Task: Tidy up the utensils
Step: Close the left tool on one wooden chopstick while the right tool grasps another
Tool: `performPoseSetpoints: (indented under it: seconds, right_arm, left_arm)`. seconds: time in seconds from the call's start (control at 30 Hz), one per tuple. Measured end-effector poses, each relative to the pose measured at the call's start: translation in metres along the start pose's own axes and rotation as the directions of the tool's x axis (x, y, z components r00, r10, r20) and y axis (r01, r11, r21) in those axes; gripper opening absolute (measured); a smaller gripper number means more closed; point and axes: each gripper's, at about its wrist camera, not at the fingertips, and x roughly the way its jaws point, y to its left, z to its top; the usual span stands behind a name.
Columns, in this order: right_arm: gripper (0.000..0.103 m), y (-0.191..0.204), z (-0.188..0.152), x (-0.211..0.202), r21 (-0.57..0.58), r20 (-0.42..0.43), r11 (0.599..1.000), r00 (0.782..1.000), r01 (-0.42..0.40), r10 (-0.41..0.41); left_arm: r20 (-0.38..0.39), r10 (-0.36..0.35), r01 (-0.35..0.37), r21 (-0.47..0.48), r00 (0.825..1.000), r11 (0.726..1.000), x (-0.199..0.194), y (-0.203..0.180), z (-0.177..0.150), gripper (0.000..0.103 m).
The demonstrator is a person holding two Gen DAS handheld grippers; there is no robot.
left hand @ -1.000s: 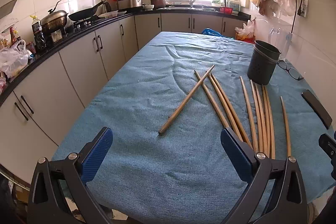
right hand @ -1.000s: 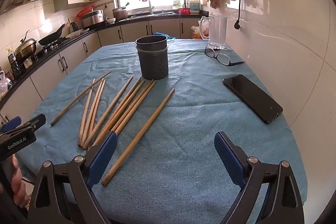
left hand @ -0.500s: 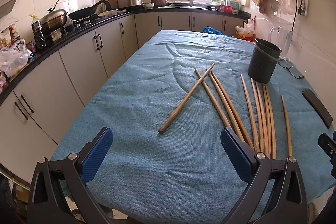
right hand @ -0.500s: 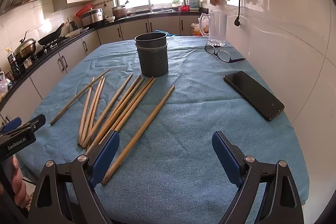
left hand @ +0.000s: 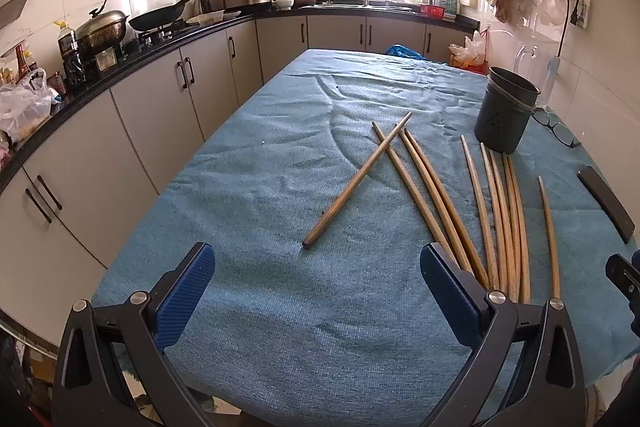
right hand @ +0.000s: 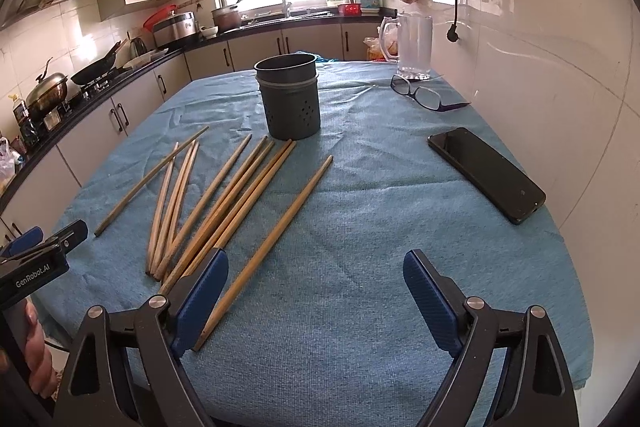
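- Nearest, the left tool [left hand: 316, 283] hangs over the table's [left hand: 280, 327] front edge, blue pads spread wide, gripping nothing.
- The right tool [right hand: 316, 287] is likewise spread and empty; its left pad [right hand: 200, 301] sits just beside the nearest chopstick [right hand: 266, 251].
- Beyond, the chopsticks [right hand: 208, 203] lie loose on the blue cloth, fanned out, one crossing another at the far left.
- Further back, the dark holder [right hand: 289, 97] stands upright, just past their tips.
- Right of it lie a phone [right hand: 486, 173] and glasses [right hand: 424, 95].
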Motion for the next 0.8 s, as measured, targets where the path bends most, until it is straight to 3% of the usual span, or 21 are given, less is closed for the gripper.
performPoseSetpoints:
  seconds: [0.2, 0.27, 0.4, 0.5, 0.57, 0.7, 0.77, 0.8]
  right_arm:
    - [0.079, -0.007, 0.004, 0.008, 0.022, -0.041, 1.0, 0.999, -0.015, 0.016]
    - [0.068, -0.011, 0.008, 0.012, 0.04, -0.057, 0.999, 0.998, -0.019, 0.021]
    - [0.053, -0.021, 0.023, 0.027, 0.12, -0.131, 0.988, 0.985, -0.098, 0.114]
    - [0.047, -0.022, 0.034, 0.038, 0.161, -0.168, 0.978, 0.972, -0.136, 0.163]
    - [0.046, -0.026, 0.041, 0.045, 0.19, -0.186, 0.971, 0.966, -0.146, 0.182]
    - [0.046, -0.029, 0.052, 0.052, 0.229, -0.204, 0.962, 0.96, -0.145, 0.194]
    - [0.046, -0.029, 0.055, 0.053, 0.234, -0.216, 0.962, 0.957, -0.14, 0.192]
    - [0.046, -0.029, 0.056, 0.053, 0.232, -0.226, 0.964, 0.957, -0.129, 0.182]
  left_arm:
    - [0.058, 0.006, -0.01, 0.072, 0.998, 0.997, 0.006, 0.004, 0.009, 0.102]
    - [0.057, -0.018, 0.012, 0.103, 0.998, 0.995, 0.007, 0.004, 0.019, 0.102]
    - [0.01, -0.096, 0.092, 0.183, 0.995, 0.979, 0.019, -0.003, 0.045, 0.102]
    - [-0.042, -0.143, 0.148, 0.205, 0.989, 0.967, 0.035, -0.008, 0.07, 0.09]
    - [-0.107, -0.154, 0.175, 0.218, 0.982, 0.96, 0.054, -0.014, 0.088, 0.075]
    - [-0.232, -0.146, 0.205, 0.254, 0.962, 0.945, 0.094, -0.027, 0.115, 0.058]
    - [-0.26, -0.137, 0.208, 0.269, 0.956, 0.941, 0.11, -0.037, 0.126, 0.048]
    - [-0.275, -0.139, 0.218, 0.284, 0.951, 0.934, 0.117, -0.043, 0.13, 0.048]
